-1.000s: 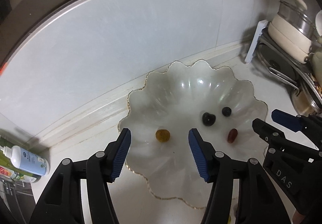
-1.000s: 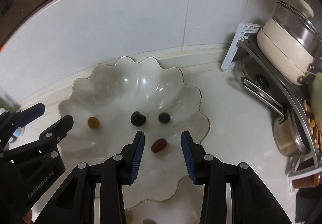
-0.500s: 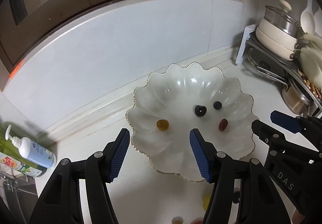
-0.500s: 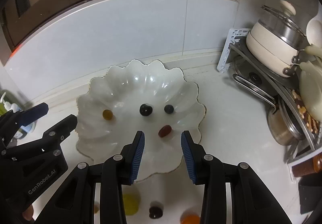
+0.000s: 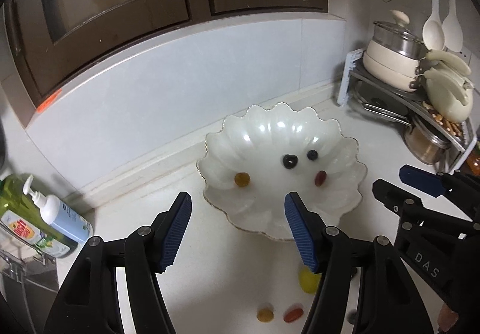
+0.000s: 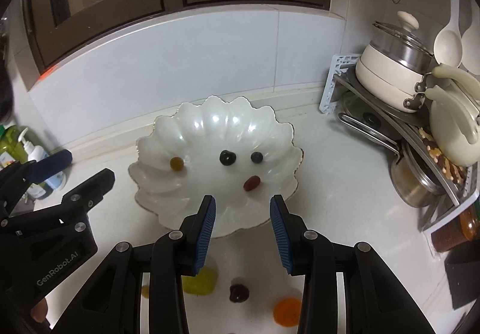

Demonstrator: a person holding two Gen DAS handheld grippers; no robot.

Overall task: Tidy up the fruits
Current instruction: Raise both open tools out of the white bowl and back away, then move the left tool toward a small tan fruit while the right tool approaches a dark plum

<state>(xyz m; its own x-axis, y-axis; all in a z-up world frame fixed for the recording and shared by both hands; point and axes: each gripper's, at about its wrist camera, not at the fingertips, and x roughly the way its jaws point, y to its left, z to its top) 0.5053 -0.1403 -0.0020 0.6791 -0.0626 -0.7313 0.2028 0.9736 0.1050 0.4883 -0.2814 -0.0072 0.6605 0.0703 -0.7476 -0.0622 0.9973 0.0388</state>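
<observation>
Both tongs (image 5: 237, 226) (image 6: 242, 223) farther back, angled downward

The scalloped bowl (image 6: 168, 136) was pearly white with a thin gold rim. Inside lay an amber fruit (image 6: 176, 163), a black one (image 6: 227, 157), a dark blue berry (image 6: 256, 157) and a red one (image 6: 251, 183). Both grippers were black with ribbed blue pads (image 6: 206, 229). The counter (image 6: 330, 184) was white.

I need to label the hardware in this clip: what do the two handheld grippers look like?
Both are matte black plastic linkages with round silver pivot screws and ribbed blue pads on the fingers. The left gripper carries white "GenRobot.AI" lettering on its side; the right gripper shows "DAS". No cables or sleeves show.
</observation>
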